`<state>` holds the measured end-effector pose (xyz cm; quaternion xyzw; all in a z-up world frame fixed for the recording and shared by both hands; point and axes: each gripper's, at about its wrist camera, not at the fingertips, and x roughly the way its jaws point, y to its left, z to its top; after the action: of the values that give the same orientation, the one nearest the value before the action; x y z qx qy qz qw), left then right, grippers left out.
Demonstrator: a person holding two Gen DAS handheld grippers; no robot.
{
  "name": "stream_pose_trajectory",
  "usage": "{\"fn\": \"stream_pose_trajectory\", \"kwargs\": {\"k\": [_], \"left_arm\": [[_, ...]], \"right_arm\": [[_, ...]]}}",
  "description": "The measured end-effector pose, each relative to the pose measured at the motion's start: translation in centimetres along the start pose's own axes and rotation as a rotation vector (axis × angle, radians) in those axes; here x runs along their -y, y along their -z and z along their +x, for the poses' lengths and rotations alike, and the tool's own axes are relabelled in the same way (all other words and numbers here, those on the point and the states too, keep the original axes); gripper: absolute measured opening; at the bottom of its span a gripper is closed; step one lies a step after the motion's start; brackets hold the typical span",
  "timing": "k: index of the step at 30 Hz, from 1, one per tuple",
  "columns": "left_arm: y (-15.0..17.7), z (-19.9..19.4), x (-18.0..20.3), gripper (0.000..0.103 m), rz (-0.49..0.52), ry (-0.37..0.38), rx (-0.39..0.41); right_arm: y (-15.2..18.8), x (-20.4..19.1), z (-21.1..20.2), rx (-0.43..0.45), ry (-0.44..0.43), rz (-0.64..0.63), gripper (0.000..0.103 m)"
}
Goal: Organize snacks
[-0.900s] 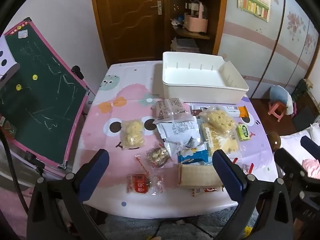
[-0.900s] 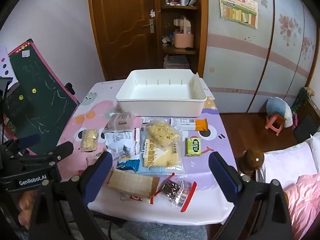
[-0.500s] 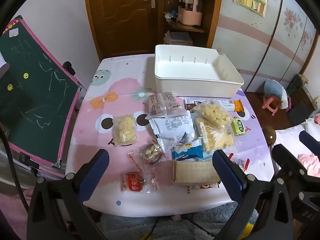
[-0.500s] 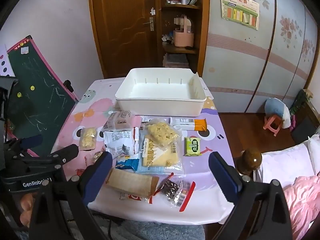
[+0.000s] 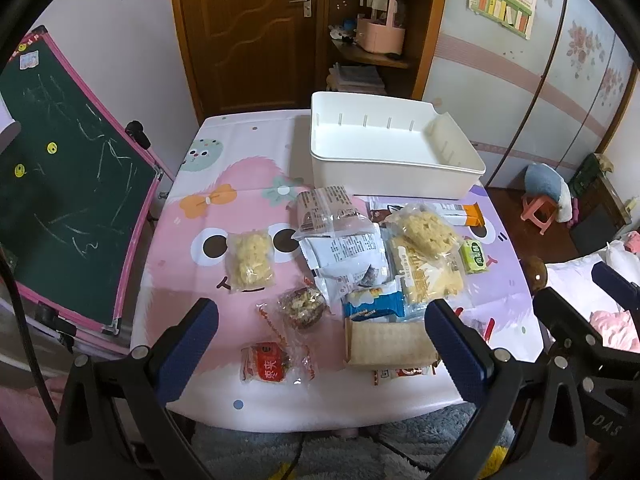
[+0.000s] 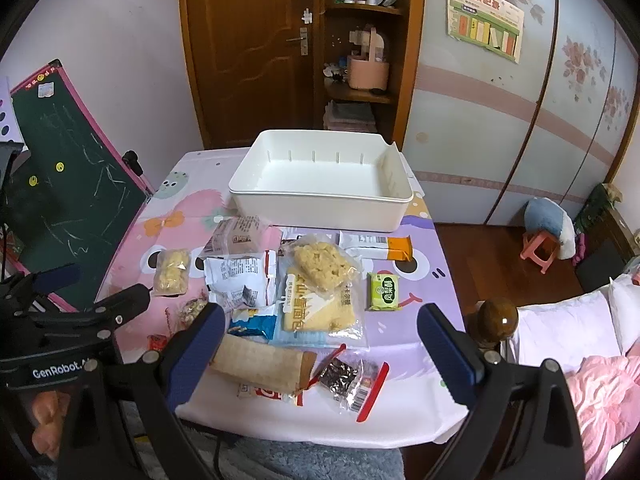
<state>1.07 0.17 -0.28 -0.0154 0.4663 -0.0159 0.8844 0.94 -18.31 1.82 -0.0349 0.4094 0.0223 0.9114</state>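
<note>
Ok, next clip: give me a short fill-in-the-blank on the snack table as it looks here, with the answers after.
1. The white bin at the far side of the table holds ____ snacks.
2. Both the left gripper and the right gripper have their jaws ____.
3. The small packet lying alone right of the pile is ____ in colour.
4. The red packet lies near the table's ____ edge.

Answers: no; open; green; near
</note>
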Motion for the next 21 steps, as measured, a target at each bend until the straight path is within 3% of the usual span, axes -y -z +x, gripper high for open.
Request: {"fn": "stream_pose_trajectory", "kwargs": {"k": [21], "left_arm": [[-1.2,-1.4,0.6,0.103,0.016,0.001,0.022]], "right_arm": [[-0.7,1.0,0.3,-0.019,-0.021,0.028,0.097]]}}
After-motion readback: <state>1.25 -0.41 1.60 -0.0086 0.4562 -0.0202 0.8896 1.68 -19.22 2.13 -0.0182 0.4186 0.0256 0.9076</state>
